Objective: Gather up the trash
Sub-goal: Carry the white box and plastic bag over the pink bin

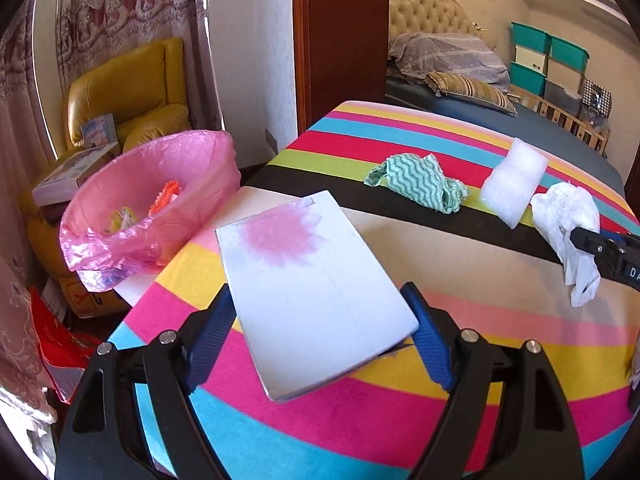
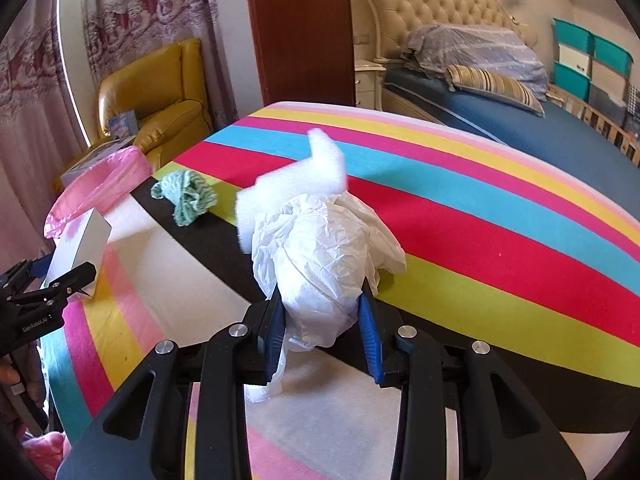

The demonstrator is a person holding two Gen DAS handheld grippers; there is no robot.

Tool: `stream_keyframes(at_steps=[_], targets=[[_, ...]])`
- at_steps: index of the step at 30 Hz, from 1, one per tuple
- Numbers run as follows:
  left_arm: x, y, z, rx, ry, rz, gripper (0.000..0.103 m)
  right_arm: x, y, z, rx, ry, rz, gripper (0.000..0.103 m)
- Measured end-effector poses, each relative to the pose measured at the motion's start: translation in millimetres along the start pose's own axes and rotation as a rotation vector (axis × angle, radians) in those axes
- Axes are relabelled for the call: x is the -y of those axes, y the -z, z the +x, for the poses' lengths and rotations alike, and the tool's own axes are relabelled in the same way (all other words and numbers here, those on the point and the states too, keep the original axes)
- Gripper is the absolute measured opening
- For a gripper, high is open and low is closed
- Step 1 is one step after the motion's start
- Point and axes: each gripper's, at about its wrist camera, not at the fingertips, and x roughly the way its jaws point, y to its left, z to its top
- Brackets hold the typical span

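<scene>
The left hand-held gripper [image 1: 320, 320] has its blue pads on the two sides of a flat white box [image 1: 308, 280] printed with a pink flower, holding it tilted above the striped tabletop [image 1: 360, 432]. The right hand-held gripper [image 2: 322, 312] is clamped narrow on a crumpled white plastic bag [image 2: 320, 256], lifted just clear of the cloth.

The step in hand looks like carrying both pieces to the bin lined with a pink bag [image 1: 160, 200] at the left edge of the tabletop. To do it well, the box should go over the opening edge first and be let go only once it is past the rim — the thin liner would fold in under a knock. The bag should wait its turn, since both hands would crowd the one opening.

The left view looks down into the bin and shows orange and yellow scraps already inside; the right view catches only a strip of its rim. Both show the green zigzag cloth [image 1: 416, 182] and a white foam block [image 1: 514, 180] lying on the tabletop — though only the left view shows the block whole, as in the right view the bag hides part of it.
</scene>
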Motion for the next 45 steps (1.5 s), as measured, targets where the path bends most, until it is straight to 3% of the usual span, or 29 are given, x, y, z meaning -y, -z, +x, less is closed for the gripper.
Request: stream_keyframes(at_steps=[12, 25, 36, 45], targets=[[-32, 19, -35, 0.060, -0.007, 0.033, 0.080, -80, 10, -25, 0.036, -0.103, -0.152, 0.033], [-66, 31, -63, 0.105, -0.024, 0.063, 0.080, -139, 3, -30, 0.077, -0.169, -0.241, 0.034], [-93, 33, -74, 0.126, -0.053, 0.069, 0.080, -180, -13, -23, 0.102, -0.222, -0.290, 0.034], [-131, 8, -72, 0.140, -0.088, 0.065, 0.080, -211, -48, -8, 0.121, -0.277, -0.299, 0.034]])
